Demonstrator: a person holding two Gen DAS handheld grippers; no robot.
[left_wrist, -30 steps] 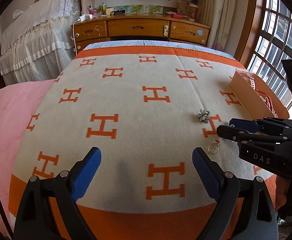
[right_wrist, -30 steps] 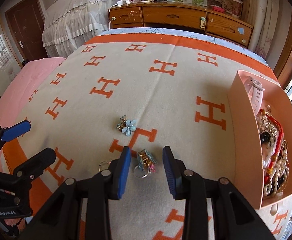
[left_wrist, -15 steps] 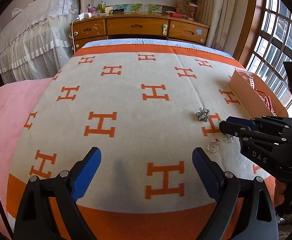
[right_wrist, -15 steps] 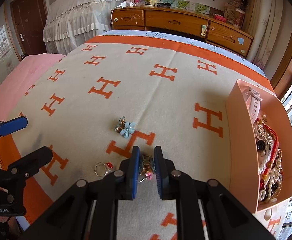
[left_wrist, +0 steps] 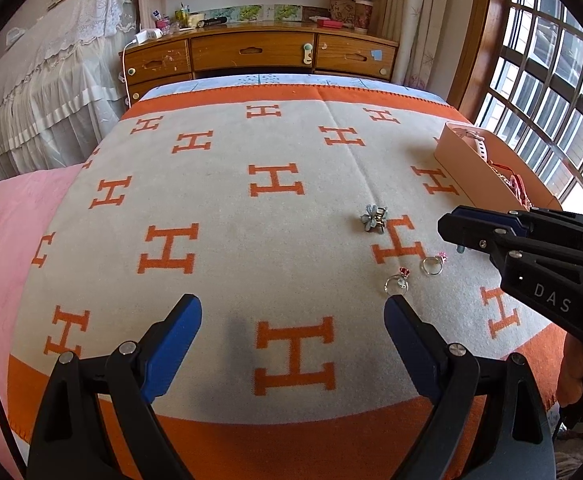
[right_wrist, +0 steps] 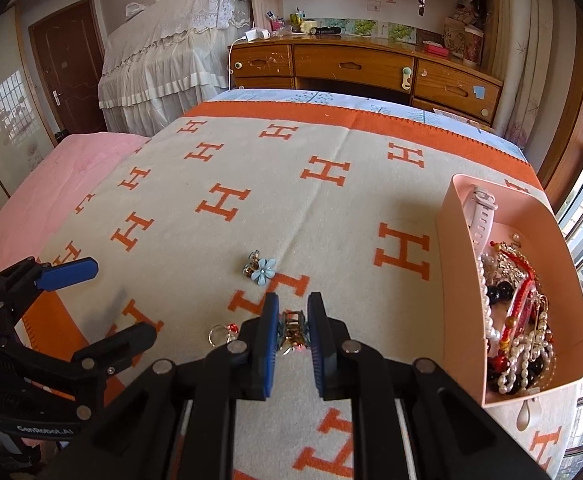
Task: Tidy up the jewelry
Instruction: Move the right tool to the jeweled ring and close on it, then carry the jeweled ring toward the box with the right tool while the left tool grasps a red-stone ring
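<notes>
Right gripper (right_wrist: 291, 332) – marked "DAS" – has its jaws clamped on a small gold trinket (right_wrist: 290, 327); left gripper (left_wrist: 292, 320), labelled "GenRobot.AI", holds jaws apart over the H-patterned blanket (left_wrist: 227, 208).

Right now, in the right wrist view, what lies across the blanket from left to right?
left gripper → red-stone ring → blue flower clip → right gripper, shut on a small gold trinket → pink tray full of jewelry
</notes>
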